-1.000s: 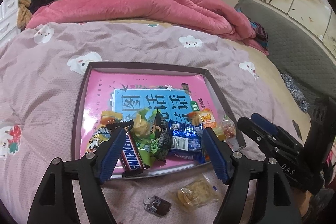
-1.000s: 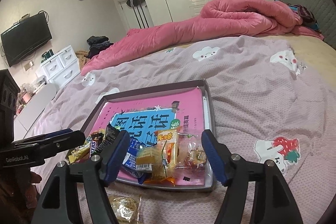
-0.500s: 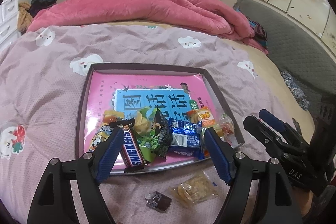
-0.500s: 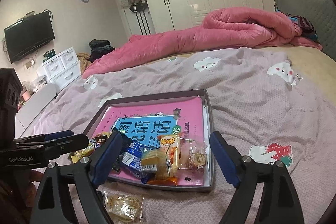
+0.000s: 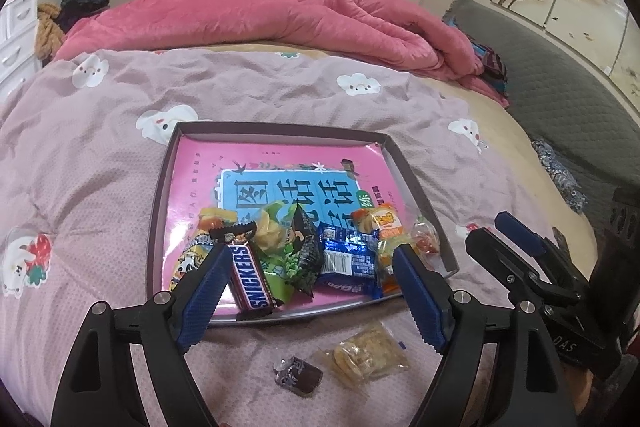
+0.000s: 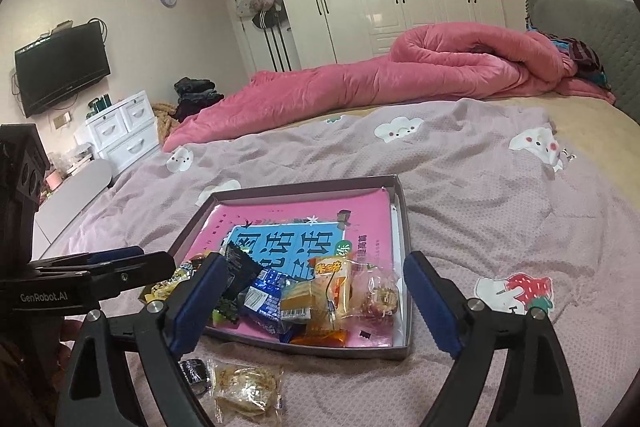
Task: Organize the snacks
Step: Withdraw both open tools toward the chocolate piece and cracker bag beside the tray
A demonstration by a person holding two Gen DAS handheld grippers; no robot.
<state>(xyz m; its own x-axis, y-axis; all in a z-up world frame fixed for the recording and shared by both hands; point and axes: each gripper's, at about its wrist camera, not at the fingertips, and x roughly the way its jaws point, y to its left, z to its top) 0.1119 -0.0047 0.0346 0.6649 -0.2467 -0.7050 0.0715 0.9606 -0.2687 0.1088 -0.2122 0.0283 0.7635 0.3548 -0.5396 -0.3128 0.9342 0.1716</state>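
**Both grippers empty above the near edge of the snack tray**

The left gripper (image 5: 310, 263) hangs with its jaws spread wide and nothing between the pads; they have just been opening a little further. Through the gap, the Snickers bar (image 5: 251, 274) lies just beside the left blue pad, at the tray's near edge, with a green packet (image 5: 280, 247) and a blue wrapper (image 5: 347, 264) next to it. Nearer than the tray, on the bed cover (image 5: 92, 195), lie a clear-wrapped biscuit (image 5: 362, 354) and a small dark candy (image 5: 298, 375), both outside the tray and just off its near edge.

The right gripper (image 6: 312, 301) also stands wide apart and empty, its jaws having just been opening. Between its fingers sit an orange packet (image 6: 330, 293) and a clear-wrapped sweet (image 6: 380, 297), resting in the tray's near right corner. The biscuit (image 6: 246, 385) lies below its left finger, on the cover.

The tray (image 5: 404, 167) is a shallow dark-rimmed box lined with a pink and blue printed sheet (image 5: 280, 171); all the snacks in it crowd along the near edge, and the far half is bare. A pink quilt (image 6: 400, 75) is heaped along the far edge of the bed.
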